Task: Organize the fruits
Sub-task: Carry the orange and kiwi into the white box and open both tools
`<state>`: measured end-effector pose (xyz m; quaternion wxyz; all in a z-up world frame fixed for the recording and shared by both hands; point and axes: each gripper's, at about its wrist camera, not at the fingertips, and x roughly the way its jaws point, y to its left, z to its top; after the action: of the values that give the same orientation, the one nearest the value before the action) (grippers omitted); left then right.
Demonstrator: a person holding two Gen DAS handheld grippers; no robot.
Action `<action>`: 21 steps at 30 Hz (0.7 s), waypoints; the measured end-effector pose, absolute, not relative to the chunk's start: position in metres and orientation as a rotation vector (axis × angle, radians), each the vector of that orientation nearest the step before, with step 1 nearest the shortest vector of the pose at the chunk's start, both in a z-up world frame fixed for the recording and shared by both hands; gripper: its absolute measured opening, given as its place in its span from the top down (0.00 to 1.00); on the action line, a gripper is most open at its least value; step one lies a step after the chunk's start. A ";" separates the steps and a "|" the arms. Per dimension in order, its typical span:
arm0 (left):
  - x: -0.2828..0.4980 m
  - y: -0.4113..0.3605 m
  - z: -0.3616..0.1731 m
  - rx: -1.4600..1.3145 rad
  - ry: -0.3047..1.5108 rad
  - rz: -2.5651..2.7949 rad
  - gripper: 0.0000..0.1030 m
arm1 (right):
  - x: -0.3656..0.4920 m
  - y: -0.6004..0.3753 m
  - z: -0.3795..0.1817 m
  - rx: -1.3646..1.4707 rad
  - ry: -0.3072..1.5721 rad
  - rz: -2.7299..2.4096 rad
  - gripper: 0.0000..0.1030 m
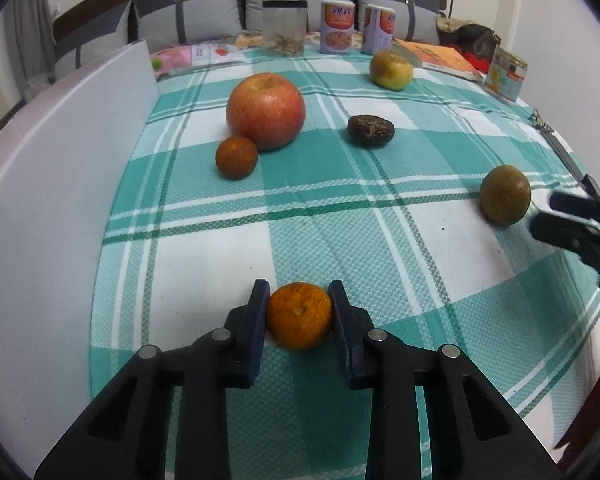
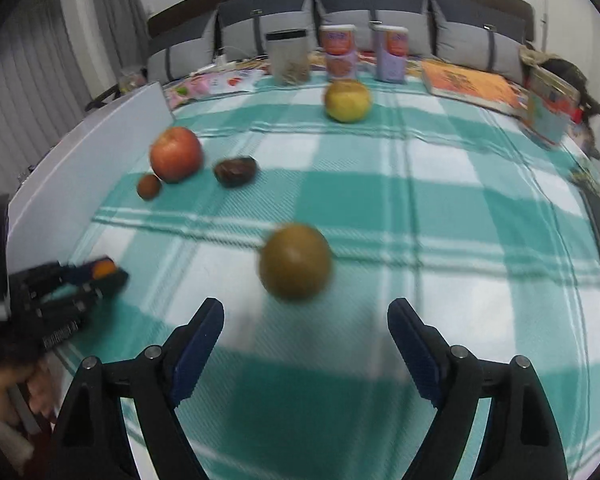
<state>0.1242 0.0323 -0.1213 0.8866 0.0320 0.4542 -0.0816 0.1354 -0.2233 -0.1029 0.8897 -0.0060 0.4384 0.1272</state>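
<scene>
My left gripper (image 1: 299, 294) is shut on a small orange mandarin (image 1: 299, 315) low over the green checked cloth (image 1: 340, 240); it also shows in the right wrist view (image 2: 112, 270). A red apple (image 1: 265, 110) stands farther back with a second small mandarin (image 1: 236, 157) touching its front left. A dark brown fruit (image 1: 370, 130) lies to its right, and a yellow-green fruit (image 1: 391, 70) sits at the back. My right gripper (image 2: 306, 310) is open and empty, just short of a round green-brown fruit (image 2: 296, 260), which also shows in the left wrist view (image 1: 505, 194).
A white board (image 1: 60, 184) stands along the cloth's left edge. At the back are a clear jar (image 1: 284, 28), two cans (image 1: 338, 26), a book (image 1: 440, 58) and a small box (image 1: 506, 74). Grey sofa cushions (image 1: 188, 12) lie behind.
</scene>
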 end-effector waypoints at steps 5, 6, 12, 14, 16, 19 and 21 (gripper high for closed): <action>0.128 0.038 -0.119 0.007 0.986 -0.170 0.73 | 0.174 -0.204 -0.117 -0.026 1.012 0.242 0.43; 0.128 0.039 -0.119 -0.003 0.992 -0.171 0.73 | 0.177 -0.205 -0.119 -0.005 1.027 0.245 0.53; 0.120 0.044 -0.099 -0.093 1.016 -0.223 0.73 | 0.168 -0.220 -0.102 0.105 1.024 0.291 0.54; 0.113 0.046 -0.085 -0.129 1.020 -0.257 0.73 | 0.160 -0.221 -0.091 0.169 1.046 0.337 0.54; 0.102 0.052 -0.066 -0.169 1.023 -0.296 0.73 | 0.152 -0.218 -0.079 0.219 1.072 0.394 0.54; 0.082 0.074 -0.028 -0.258 1.017 -0.347 0.74 | 0.143 -0.198 -0.058 0.282 1.113 0.512 0.54; 0.070 0.098 0.002 -0.292 0.989 -0.345 0.74 | 0.139 -0.176 -0.039 0.296 1.113 0.591 0.54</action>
<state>0.0702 0.0982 0.0024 0.8557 -0.1390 0.4707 -0.1640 0.1385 -0.1759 -0.0389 0.7978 0.1378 0.5185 0.2751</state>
